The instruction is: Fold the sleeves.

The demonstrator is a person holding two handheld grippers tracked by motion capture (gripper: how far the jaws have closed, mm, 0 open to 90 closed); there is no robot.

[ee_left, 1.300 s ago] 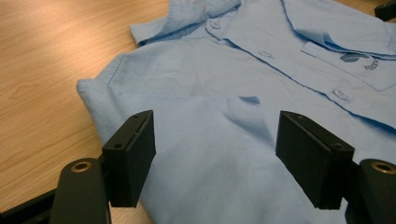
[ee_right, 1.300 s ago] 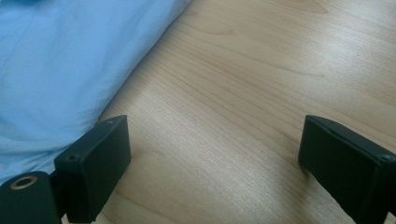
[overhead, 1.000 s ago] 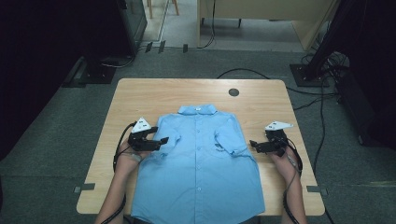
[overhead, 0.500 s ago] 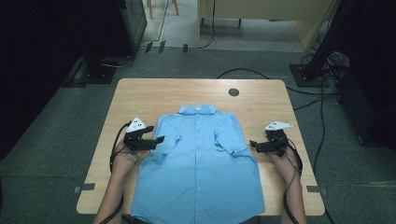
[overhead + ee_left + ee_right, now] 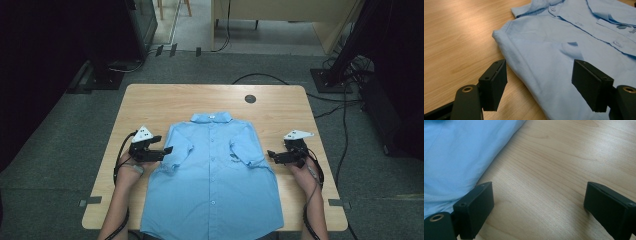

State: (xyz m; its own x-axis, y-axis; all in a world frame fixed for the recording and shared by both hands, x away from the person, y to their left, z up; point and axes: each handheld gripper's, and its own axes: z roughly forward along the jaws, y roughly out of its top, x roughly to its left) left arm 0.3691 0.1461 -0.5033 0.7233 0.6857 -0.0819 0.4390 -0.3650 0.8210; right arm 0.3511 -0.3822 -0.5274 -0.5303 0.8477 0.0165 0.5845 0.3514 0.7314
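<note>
A light blue button-up shirt (image 5: 215, 180) lies flat, front up, on the wooden table (image 5: 160, 105), collar at the far side and short sleeves folded inward. My left gripper (image 5: 170, 150) is at the shirt's left edge by the sleeve. In the left gripper view the gripper (image 5: 539, 75) is open, the folded shirt (image 5: 554, 50) edge lying between its jaws without being pressed. My right gripper (image 5: 270, 154) is open beside the shirt's right edge. In the right gripper view the gripper (image 5: 537, 192) has bare wood between its jaws and the shirt (image 5: 456, 152) to the left.
A black round cable port (image 5: 250, 98) sits in the table's far side. Bare wood runs along both sides of the shirt and beyond the collar. Cables (image 5: 345, 130) and dark equipment stands are on the grey floor around the table.
My left gripper has edged slightly to the left along the shirt's side. The right gripper and the shirt have stayed where they were.
</note>
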